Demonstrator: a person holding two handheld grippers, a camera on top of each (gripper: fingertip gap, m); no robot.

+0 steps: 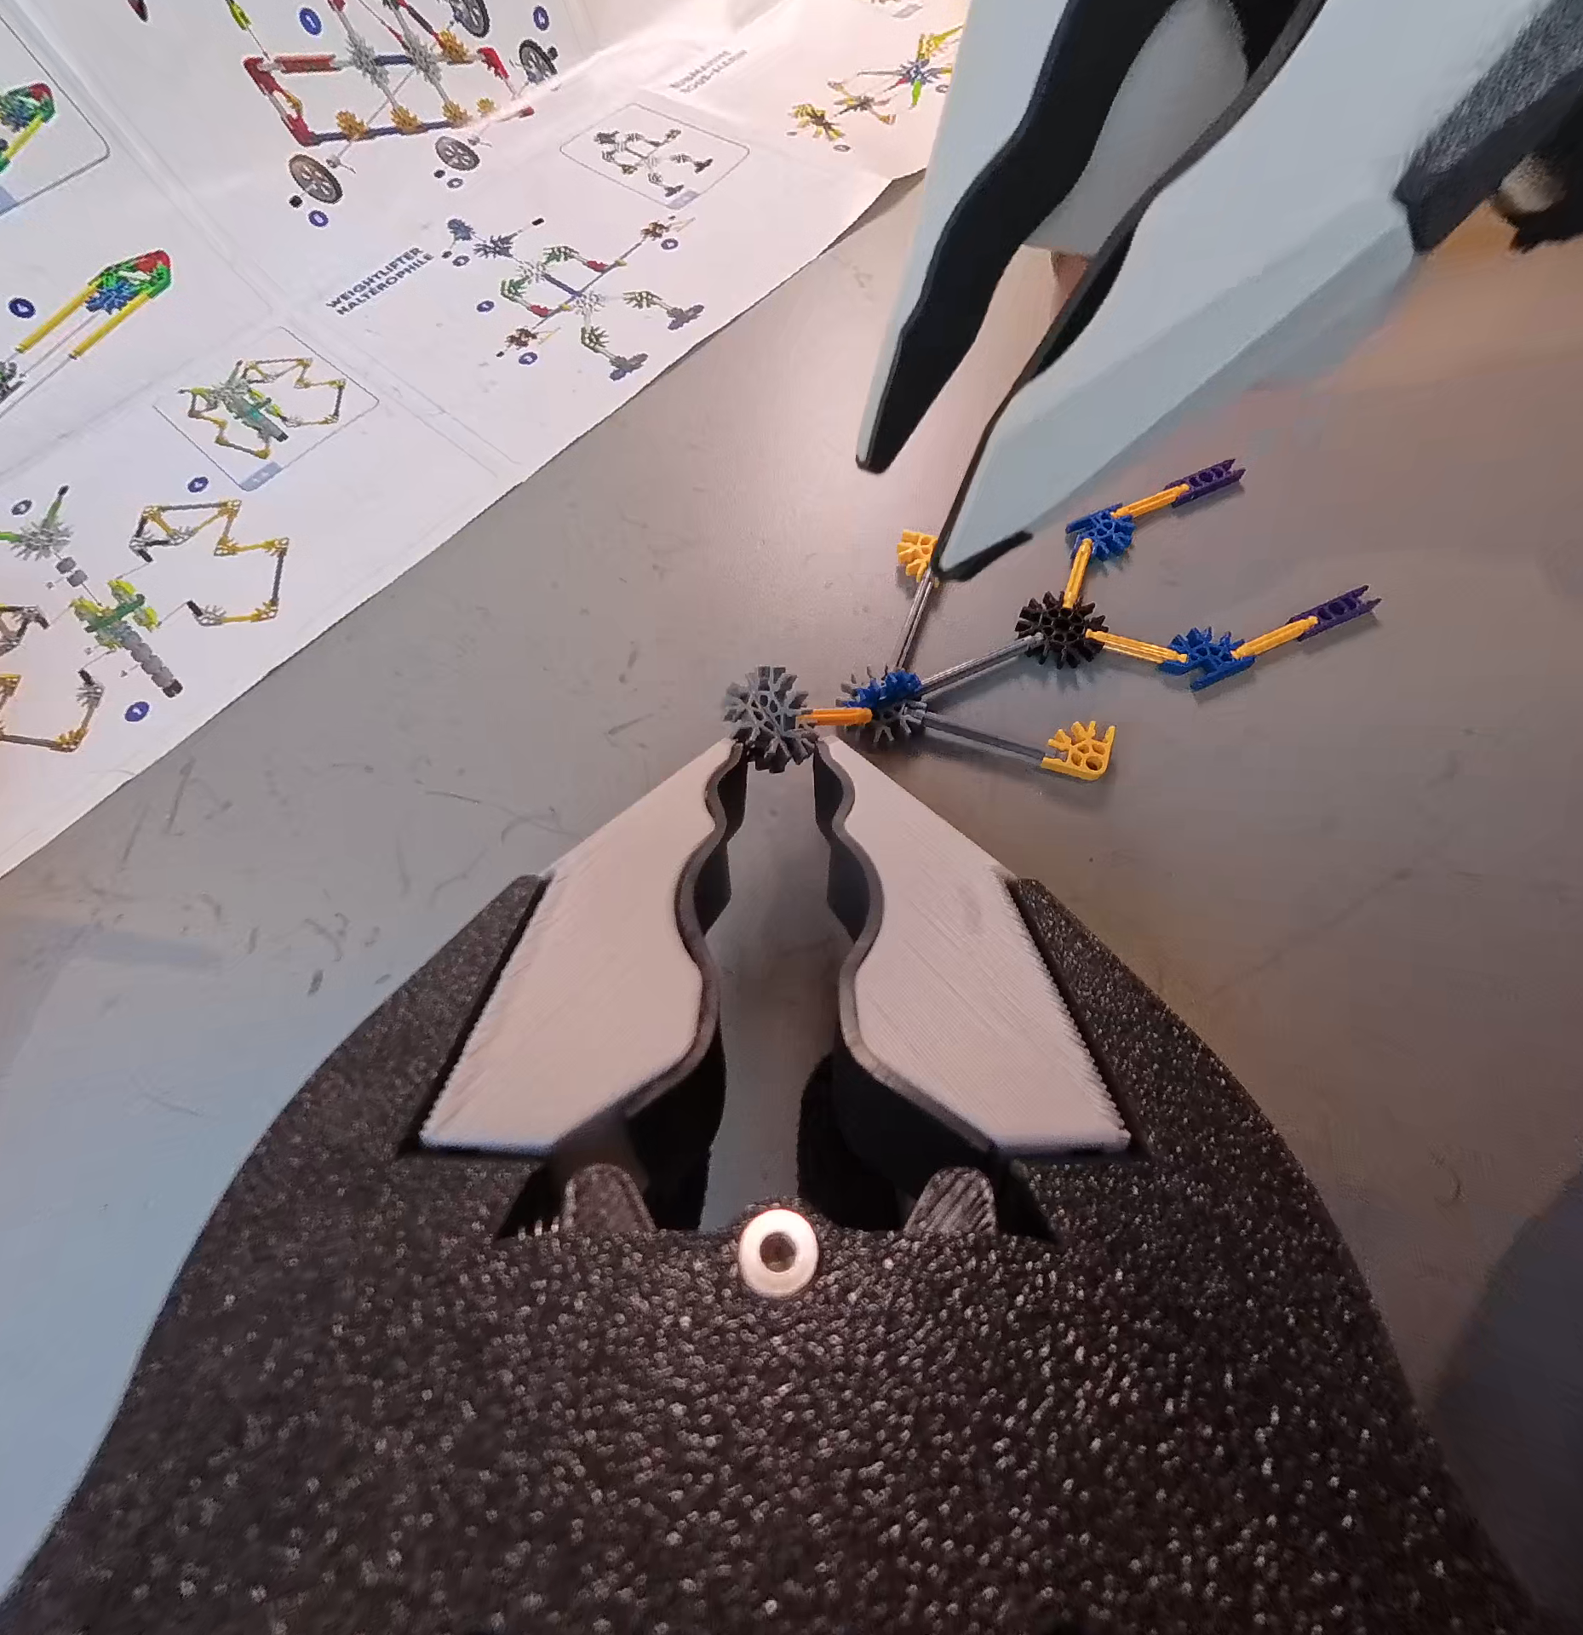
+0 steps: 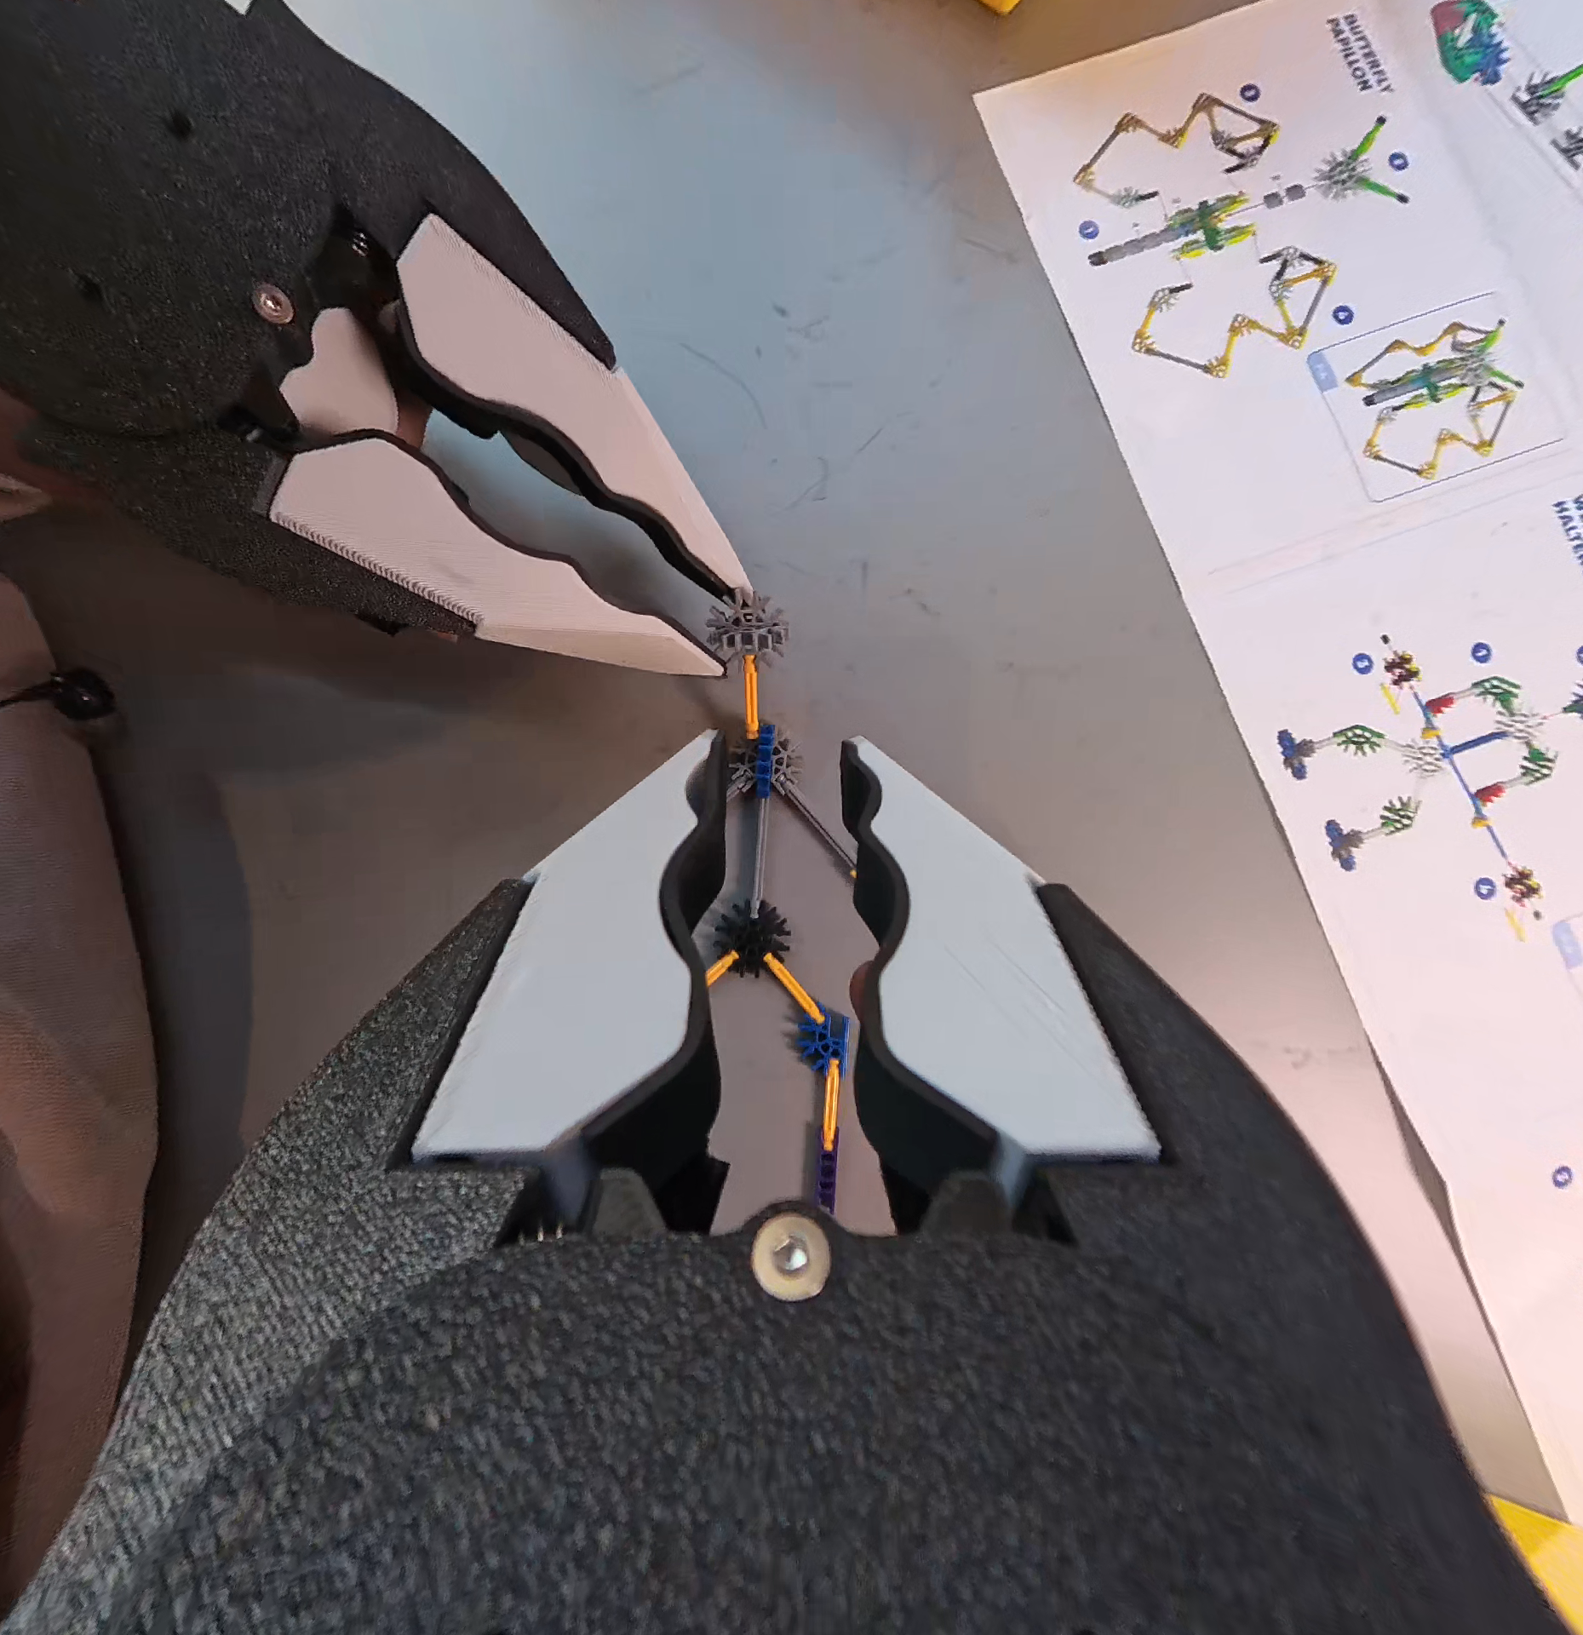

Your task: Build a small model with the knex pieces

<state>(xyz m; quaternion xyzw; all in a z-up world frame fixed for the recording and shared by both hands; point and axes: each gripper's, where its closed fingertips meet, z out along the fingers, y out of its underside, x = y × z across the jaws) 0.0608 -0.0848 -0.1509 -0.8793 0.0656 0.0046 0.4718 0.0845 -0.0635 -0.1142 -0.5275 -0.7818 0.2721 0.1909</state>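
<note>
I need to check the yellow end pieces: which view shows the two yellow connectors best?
The left wrist view: both yellow connectors lie in the open on the grey table, though the right tongs crowd the far one. In the right wrist view those tongs' fingers hide both.

A dull grey, smooth tabletop (image 1: 504, 840) is filling both views, its surface showing many fine dark scratches and scuffs. Soft light is glancing off it, making a paler, bluish sheen toward twelve o'clock in the right wrist view (image 2: 770, 221) and a warmer tone toward three o'clock in the left wrist view. A large white printed paper sheet (image 1: 195, 372) is lying flat on it.
</note>
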